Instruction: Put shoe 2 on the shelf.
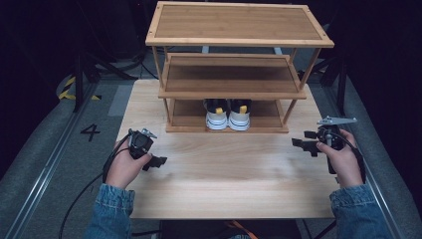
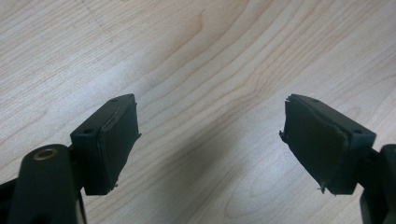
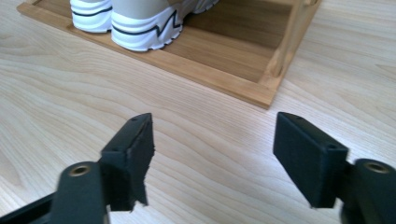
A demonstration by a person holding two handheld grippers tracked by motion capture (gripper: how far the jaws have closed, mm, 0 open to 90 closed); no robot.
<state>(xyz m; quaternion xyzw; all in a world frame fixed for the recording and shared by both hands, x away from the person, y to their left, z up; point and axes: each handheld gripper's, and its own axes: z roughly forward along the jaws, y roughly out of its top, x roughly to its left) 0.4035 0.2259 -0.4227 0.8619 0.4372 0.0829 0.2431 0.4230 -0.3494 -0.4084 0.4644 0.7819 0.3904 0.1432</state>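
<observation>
The right gripper (image 3: 212,158) has its two black jaws wide apart, and nothing is between them. Just bare wood of the table (image 3: 70,102) shows in the gap. It is held low over the table by the person's right hand (image 1: 343,162), off near the right edge.

Ahead of this gripper, a little way off, is the corner of the wooden shoe rack (image 3: 261,88). On the bottom shelf of the rack, farther ahead and to the side, stands a pair of sneakers (image 3: 140,23). In the high view the sneakers (image 1: 228,115) sit side by side, with white soles and black and yellow backs facing the person. The two shelves above them are bare.

The left gripper (image 2: 210,144) also has its jaws wide apart and holds nothing. It points down at bare table. The left hand (image 1: 124,167) holds it near the table's left side, well apart from the rack.

It looks like the job was to put the shoes on the rack, and that part seems done. Both shoes stand neatly on the shelf, and no shoe lies on the table. What is left may be only to rest the grippers.
</observation>
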